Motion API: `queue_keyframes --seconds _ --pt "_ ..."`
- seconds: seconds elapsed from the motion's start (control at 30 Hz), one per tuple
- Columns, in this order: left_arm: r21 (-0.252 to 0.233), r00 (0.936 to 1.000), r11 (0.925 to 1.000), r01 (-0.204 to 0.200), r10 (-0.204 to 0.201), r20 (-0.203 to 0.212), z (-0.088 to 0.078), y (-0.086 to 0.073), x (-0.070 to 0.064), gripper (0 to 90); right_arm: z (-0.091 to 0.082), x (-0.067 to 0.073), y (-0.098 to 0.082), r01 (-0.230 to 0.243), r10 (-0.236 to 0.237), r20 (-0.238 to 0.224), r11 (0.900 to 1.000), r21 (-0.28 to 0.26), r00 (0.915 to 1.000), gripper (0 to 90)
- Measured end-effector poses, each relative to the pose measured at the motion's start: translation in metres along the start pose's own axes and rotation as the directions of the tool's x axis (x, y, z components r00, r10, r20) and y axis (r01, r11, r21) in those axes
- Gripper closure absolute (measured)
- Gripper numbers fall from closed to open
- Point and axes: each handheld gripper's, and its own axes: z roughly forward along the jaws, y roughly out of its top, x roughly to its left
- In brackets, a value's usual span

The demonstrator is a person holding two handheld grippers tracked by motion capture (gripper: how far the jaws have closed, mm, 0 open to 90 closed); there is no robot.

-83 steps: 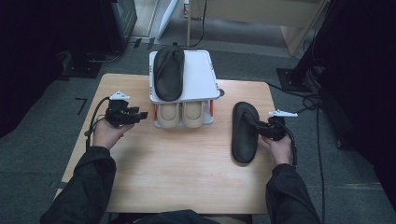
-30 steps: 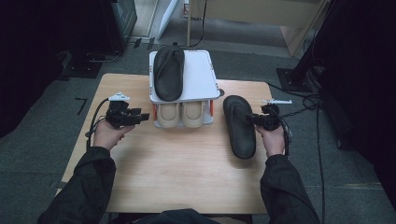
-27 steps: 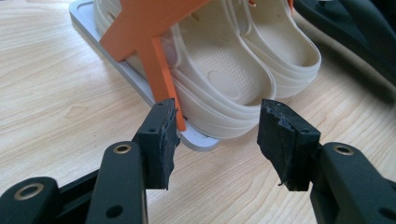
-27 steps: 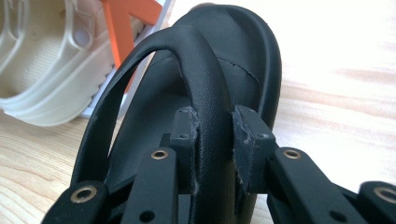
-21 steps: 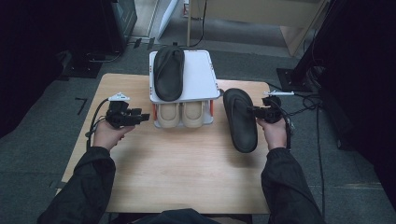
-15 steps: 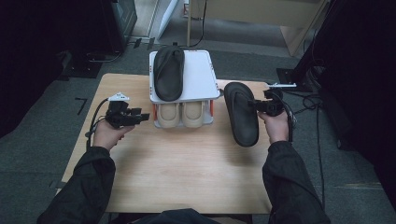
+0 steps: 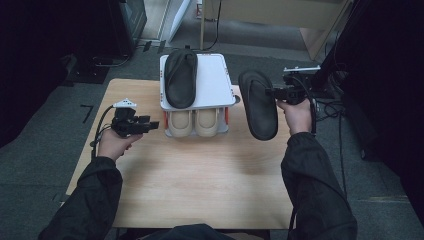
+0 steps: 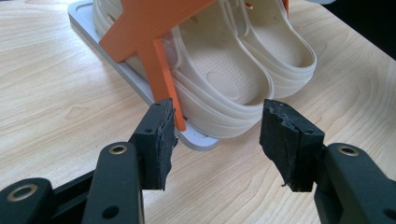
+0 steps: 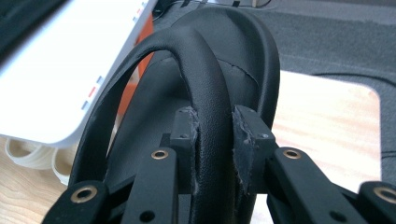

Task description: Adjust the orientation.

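A black flip-flop [image 7: 257, 105] hangs above the table just right of the shoe rack, toe end far. My right gripper [image 7: 272, 92] is shut on its strap [image 9: 205, 93], with the pads [image 9: 187, 126] pressing both sides. A second black flip-flop [image 7: 181, 77] lies on the left half of the rack's white top shelf [image 7: 212, 82]. Two cream clogs [image 7: 195, 122] sit on the lower level. My left gripper [image 7: 152, 124] rests left of the rack's front. Its jaws have just been opening and hold nothing, facing the clogs [image 8: 224, 70] and an orange support [image 8: 159, 70].
The rack's grey base plate [image 8: 126, 70] lies on the wooden table [image 7: 200, 185]. The right half of the top shelf [image 9: 70, 60] is bare. Cables and dark equipment lie on the grey floor beyond the table's far and right edges.
My right hand has lifted the black flip-flop off the table and carried it up and farther away beside the rack. The left hand has stayed in place.
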Motion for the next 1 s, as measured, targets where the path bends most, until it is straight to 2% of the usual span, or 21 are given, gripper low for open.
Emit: queue_keyframes --seconds 0.2,0.43,0.6,0.77,1.0 --pt "-0.01 0.9999 0.9999 0.001 -0.001 0.013 -0.002 -0.002 -0.003 44.7 -0.008 0.006 0.023 0.011 -0.011 -0.004 1.0 -0.015 0.9999 71.5" --pt "-0.016 0.9998 0.9998 -0.006 0.006 0.017 -0.006 -0.005 -0.005 44.3 -0.006 0.023 0.048 0.055 -0.055 -0.014 0.998 -0.025 0.9984 71.5" --pt "-0.016 0.9996 0.9997 -0.018 0.019 0.02 -0.009 -0.008 -0.006 44.3 0.003 0.037 0.062 0.074 -0.075 -0.028 0.997 -0.026 0.9968 71.5" --pt "-0.021 0.9997 0.9997 -0.011 0.012 0.023 -0.011 -0.01 -0.006 44.4 0.016 0.05 0.071 0.089 -0.089 -0.036 0.996 -0.013 0.9953 71.5" --pt "-0.013 0.9993 0.9997 -0.022 0.022 0.029 -0.009 -0.01 -0.008 44.3 0.039 0.066 0.078 0.079 -0.079 -0.046 0.997 0.0 0.9958 71.4"
